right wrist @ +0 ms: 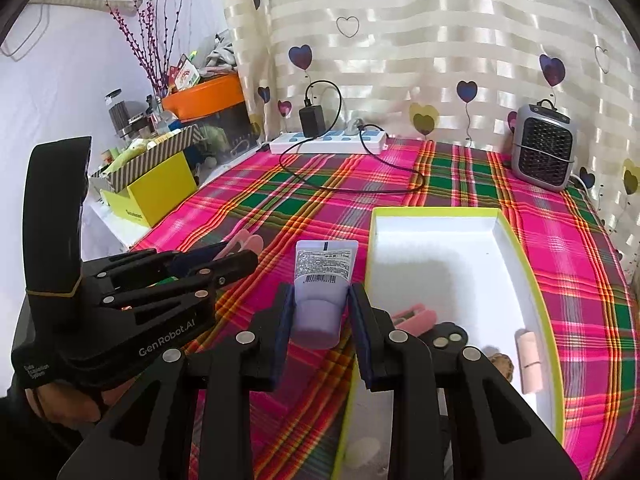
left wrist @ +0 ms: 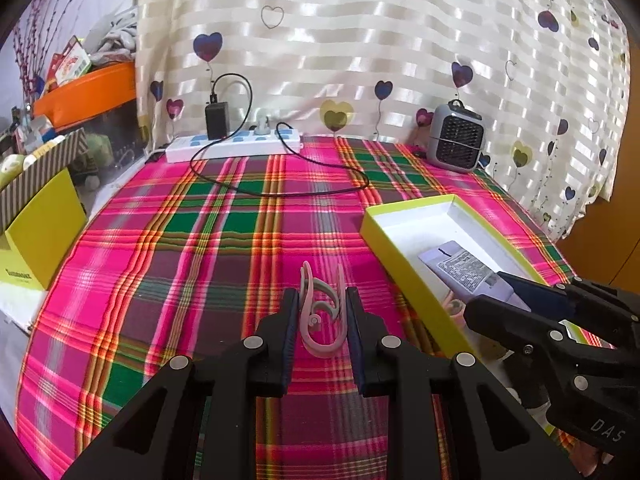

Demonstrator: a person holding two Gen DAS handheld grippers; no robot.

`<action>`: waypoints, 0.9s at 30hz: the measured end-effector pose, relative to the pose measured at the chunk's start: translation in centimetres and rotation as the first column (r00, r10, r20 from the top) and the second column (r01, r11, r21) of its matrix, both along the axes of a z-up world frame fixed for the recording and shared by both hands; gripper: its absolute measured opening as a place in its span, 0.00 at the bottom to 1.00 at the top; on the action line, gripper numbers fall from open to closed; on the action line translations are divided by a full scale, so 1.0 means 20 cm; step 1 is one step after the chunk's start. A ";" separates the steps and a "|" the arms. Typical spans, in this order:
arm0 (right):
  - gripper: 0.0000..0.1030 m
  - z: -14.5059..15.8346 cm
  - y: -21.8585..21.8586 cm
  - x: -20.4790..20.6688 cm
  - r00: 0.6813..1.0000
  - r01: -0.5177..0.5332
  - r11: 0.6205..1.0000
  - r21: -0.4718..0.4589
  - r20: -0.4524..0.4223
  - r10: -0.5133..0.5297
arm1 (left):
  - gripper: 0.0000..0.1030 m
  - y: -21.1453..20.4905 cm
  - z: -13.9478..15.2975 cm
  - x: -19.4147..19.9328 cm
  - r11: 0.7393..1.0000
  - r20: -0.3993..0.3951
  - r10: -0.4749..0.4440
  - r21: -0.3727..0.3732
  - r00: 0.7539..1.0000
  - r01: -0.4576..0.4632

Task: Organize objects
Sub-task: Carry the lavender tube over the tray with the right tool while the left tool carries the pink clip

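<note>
Carrying is the step in hand, as I judge it: each gripper has an item and the box waits for both.

From my left wrist view, my left gripper (left wrist: 322, 320) sits low in the middle of the frame, its pads pressed on a pink and grey hair claw clip (left wrist: 320, 312) that stands up between them above the plaid surface (left wrist: 200, 248). At right centre lies the yellow-rimmed box (left wrist: 384, 240), open, white inside. My right gripper (left wrist: 500, 292) reaches in from the lower right over the box, with the lavender tube (left wrist: 466, 270) at its tips.

From my right wrist view, the right gripper (right wrist: 320, 316) at bottom centre is clamped on the cap end of that tube (right wrist: 322, 280), label side up, just left of the box's rim (right wrist: 370, 248). Inside the box, at lower right, rest a small pinkish cylinder (right wrist: 529, 360) and a pink item (right wrist: 414, 317) partly hidden by my fingers. The left gripper (right wrist: 240, 258) shows at middle left.

Next, I think, the tube must shift right over the white floor and be let go; then the clip follows.
</note>
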State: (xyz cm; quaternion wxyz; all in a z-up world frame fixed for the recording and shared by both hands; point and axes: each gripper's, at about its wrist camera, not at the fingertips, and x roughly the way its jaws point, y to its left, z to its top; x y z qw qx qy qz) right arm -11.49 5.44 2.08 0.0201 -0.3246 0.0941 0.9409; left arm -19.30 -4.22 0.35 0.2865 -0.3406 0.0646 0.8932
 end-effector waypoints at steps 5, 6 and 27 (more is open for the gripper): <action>0.28 0.01 0.03 0.03 1.000 0.005 1.000 -0.003 -0.009 -0.005 | 0.20 0.04 0.00 0.03 1.000 0.004 -0.013 0.012 1.000 0.013; 0.28 0.01 0.04 0.04 1.000 0.006 1.000 -0.003 -0.010 -0.006 | 0.20 0.04 0.00 0.04 1.000 0.004 -0.016 0.014 1.000 0.016; 0.28 0.01 0.19 0.15 0.998 0.048 0.998 -0.041 -0.038 -0.049 | 0.20 0.19 0.01 0.11 0.997 0.028 -0.066 0.038 0.997 0.065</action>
